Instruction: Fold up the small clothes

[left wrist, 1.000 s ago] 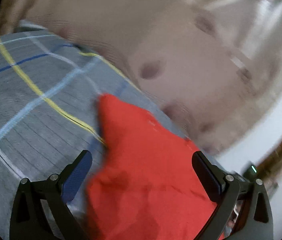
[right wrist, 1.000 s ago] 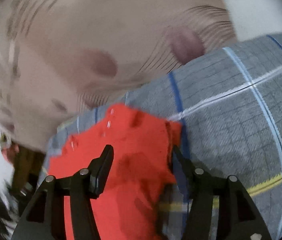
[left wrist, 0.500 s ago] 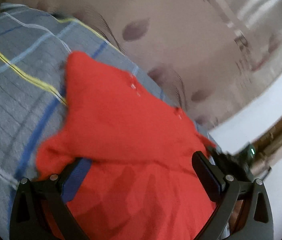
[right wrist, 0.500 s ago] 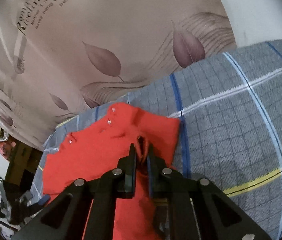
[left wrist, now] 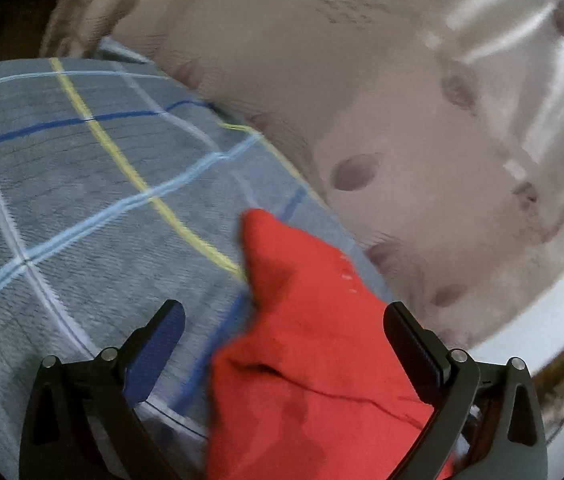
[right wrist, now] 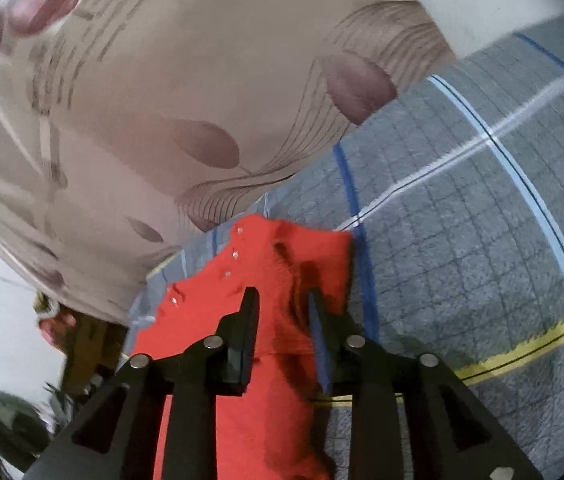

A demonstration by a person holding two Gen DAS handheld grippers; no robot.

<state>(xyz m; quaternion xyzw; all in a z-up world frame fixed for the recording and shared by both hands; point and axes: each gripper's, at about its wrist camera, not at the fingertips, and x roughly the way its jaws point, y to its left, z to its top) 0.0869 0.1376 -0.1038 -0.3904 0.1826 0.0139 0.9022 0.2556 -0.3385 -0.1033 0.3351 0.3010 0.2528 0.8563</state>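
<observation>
Red garment [left wrist: 306, 360] lies rumpled on the plaid blanket [left wrist: 82, 200], at the blanket's edge by the leaf-print curtain [right wrist: 162, 120]. Left gripper [left wrist: 282, 344] — fingers wide apart, over the cloth, gripping nothing. Right gripper [right wrist: 282, 320] — fingers partly apart, straddling a raised fold, not clamped. Snaps [right wrist: 234, 254] run along one garment edge.

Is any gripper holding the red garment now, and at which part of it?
Nothing is held. The left gripper stands wide open over the red garment; the right gripper is partly open, with fabric only between its fingers.
</observation>
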